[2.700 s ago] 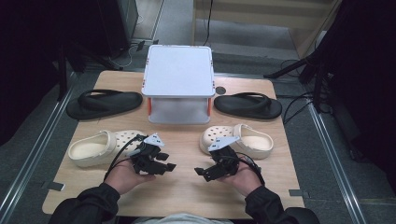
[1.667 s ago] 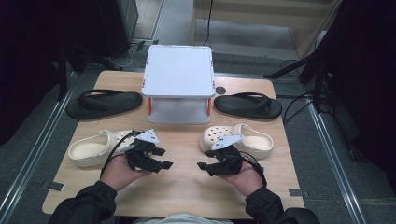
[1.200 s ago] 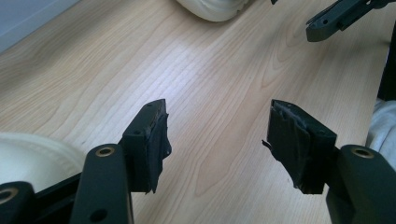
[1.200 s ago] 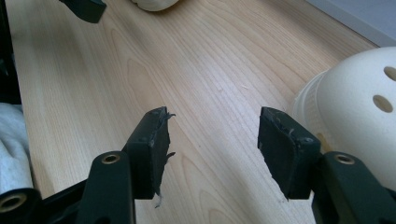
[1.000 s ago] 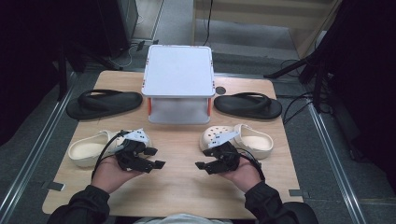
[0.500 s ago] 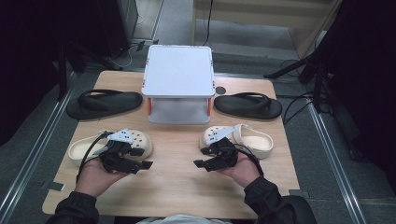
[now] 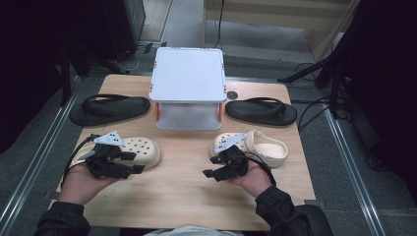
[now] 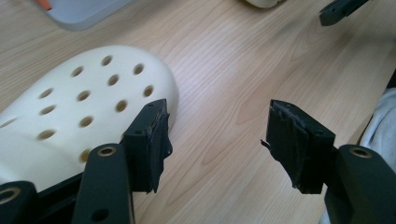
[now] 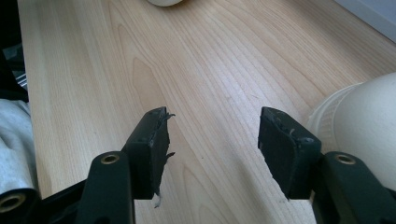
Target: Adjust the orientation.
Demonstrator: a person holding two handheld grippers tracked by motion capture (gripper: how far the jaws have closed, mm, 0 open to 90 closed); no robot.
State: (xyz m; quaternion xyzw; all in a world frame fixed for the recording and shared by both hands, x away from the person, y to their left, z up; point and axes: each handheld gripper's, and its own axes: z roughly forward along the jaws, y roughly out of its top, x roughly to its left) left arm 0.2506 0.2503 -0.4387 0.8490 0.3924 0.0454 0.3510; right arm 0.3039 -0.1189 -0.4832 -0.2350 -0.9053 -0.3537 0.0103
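On your table [image 7: 187, 196], the box [image 7: 188, 93] sits at the back middle, a sandal [image 7: 109, 108] on each side; two clogs [image 7: 142, 150] lie nearer you.

Count of items showing on the wooden table [image 7: 187, 196]:

Cream perforated clogs: two are lying on the near half, the left clog [image 7: 140, 151] and the right clog [image 7: 265, 147].

Black flip-flops: two are lying on the far half, the left flip-flop [image 7: 109, 108] and the right flip-flop [image 7: 261, 111].

Lidded plastic boxes: one white box [image 7: 188, 81] is sitting at the middle of the far edge.

Hand-held grippers: two are being held above the table, the left gripper [image 7: 133, 163] and the right gripper [image 7: 210, 167].

Footwear total: four pieces, forming two pairs.
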